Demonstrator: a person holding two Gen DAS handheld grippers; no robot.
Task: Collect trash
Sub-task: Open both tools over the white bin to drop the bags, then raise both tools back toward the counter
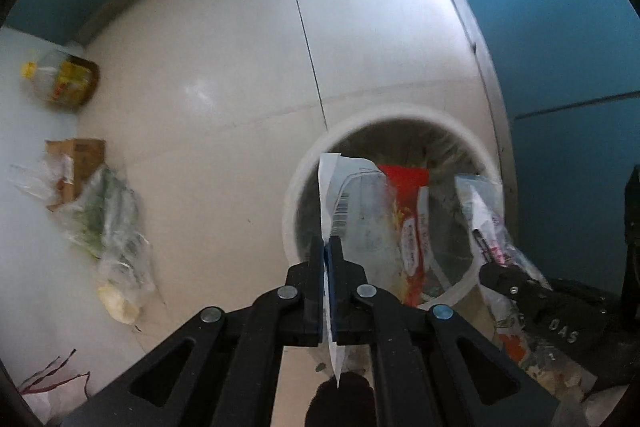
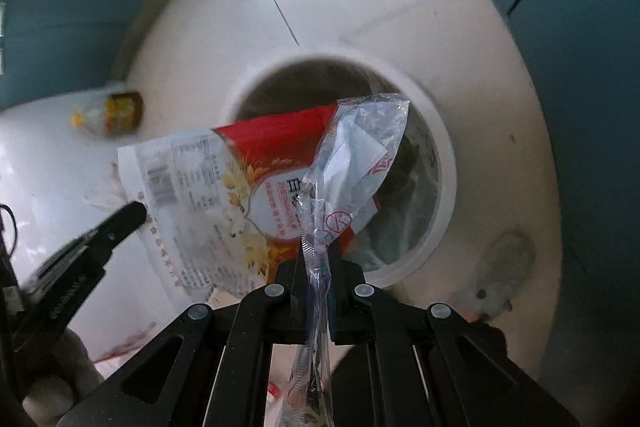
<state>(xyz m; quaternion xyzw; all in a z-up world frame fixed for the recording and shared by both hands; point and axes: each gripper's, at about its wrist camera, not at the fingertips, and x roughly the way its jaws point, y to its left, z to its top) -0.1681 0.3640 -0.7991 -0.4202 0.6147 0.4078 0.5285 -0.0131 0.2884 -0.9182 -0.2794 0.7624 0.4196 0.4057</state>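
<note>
Over white floor tiles [image 1: 208, 75]: hold both pinched wrappers inside bin rim [image 1: 304, 179] before spreading; left claw [image 1: 329, 247] pinching noodle packet [image 1: 360, 203], right claw [image 2: 318, 247] pinching clear wrapper [image 2: 360, 147].

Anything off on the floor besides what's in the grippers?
Yes. An oil bottle lies tipped on its side by the wall, and loose plastic bags with a cardboard box lie scattered away from the bin.
</note>
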